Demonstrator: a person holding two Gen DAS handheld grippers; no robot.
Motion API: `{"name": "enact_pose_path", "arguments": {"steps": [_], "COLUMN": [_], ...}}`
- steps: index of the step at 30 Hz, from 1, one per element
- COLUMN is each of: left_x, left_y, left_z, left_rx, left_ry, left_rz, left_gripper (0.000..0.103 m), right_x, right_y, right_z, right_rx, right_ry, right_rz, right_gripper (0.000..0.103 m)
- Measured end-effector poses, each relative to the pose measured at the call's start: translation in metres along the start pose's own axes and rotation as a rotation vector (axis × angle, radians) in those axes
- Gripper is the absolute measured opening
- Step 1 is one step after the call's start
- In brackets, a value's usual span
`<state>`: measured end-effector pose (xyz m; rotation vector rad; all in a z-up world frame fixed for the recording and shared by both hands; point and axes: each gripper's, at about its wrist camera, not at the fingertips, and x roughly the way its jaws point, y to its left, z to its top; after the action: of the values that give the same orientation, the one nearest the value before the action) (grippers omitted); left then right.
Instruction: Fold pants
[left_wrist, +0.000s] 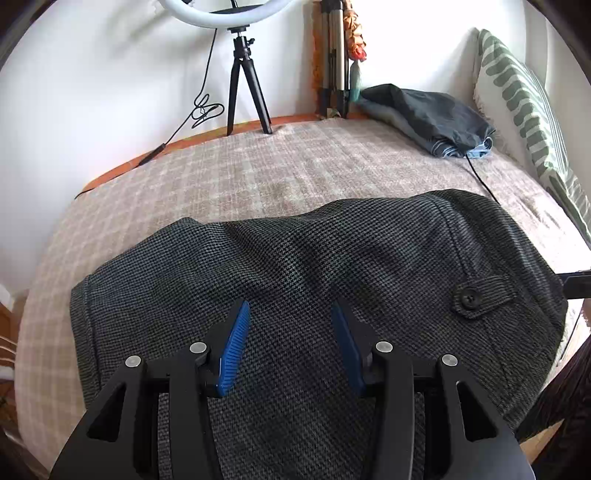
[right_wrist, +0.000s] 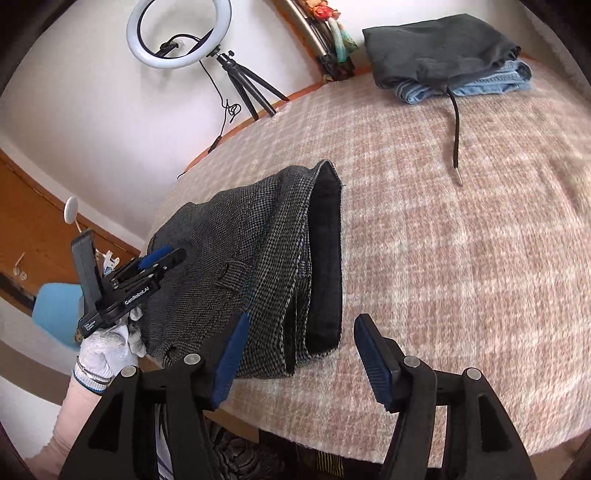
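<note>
While hovering over the cloth, left gripper (left_wrist: 290, 314) spread wide, ribbed blue pads (left_wrist: 233, 350) apart with nothing between them. Seen also from the right wrist view (right_wrist: 168, 258), gripped by a white-gloved left hand (right_wrist: 107, 350) at the near-left edge of the bundle. Right gripper (right_wrist: 301, 328) likewise splayed wide and holding nothing, one pad beside the near end of the folded stack, the other over bare blanket.

Beneath both, pants (left_wrist: 295, 266) of coarse grey-black houndstooth weave, folded into a thick layered bundle on the near part of the bed. Button tab (left_wrist: 476, 295) with a dark round button showing on the upper layer; stacked edges with a smooth black inner lining (right_wrist: 325, 258) facing right in the right wrist view.

Underneath, fuzzy beige-and-white checked blanket (right_wrist: 461, 258), soft and napped. Well apart at the far corner, a pile of folded clothes (right_wrist: 443, 55): dark fabric over light blue denim, with a black drawstring (right_wrist: 456, 136) trailing forward, metal-tipped. Green-and-white patterned pillow (left_wrist: 524, 110) upright along the right side. Against the white wall, ring light (right_wrist: 179, 33) on a black tripod (left_wrist: 243, 85), cable looping down. Nothing lying between grippers and pants.
</note>
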<state>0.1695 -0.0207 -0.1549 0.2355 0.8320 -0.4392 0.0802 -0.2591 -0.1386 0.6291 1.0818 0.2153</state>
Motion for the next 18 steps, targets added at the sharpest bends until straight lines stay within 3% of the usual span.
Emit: {"name": "enact_pose_path", "arguments": {"steps": [5, 11, 15, 16, 18], "left_x": [-0.032, -0.024, -0.006, -0.007, -0.011], "left_y": [-0.014, -0.037, -0.042, -0.043, -0.041], "left_z": [-0.021, -0.04, -0.052, -0.053, -0.052], "left_rx": [0.007, 0.086, 0.12, 0.12, 0.111], "left_ry": [-0.011, 0.04, 0.09, 0.079, 0.089], "left_rz": [-0.091, -0.105, -0.105, -0.104, -0.118], "left_gripper": [0.045, 0.045, 0.046, 0.045, 0.045], "right_x": [0.017, 0.042, 0.049, 0.052, 0.054], "right_y": [-0.012, -0.007, 0.002, 0.006, 0.015], "right_z": [-0.023, -0.035, -0.028, -0.026, -0.024], "right_rx": [0.15, 0.28, 0.313, 0.306, 0.279], "right_ry": [0.015, -0.023, -0.091, -0.101, -0.111], "right_rz": [0.134, 0.257, 0.237, 0.229, 0.197], "right_gripper": [0.065, 0.065, 0.065, 0.063, 0.041]}}
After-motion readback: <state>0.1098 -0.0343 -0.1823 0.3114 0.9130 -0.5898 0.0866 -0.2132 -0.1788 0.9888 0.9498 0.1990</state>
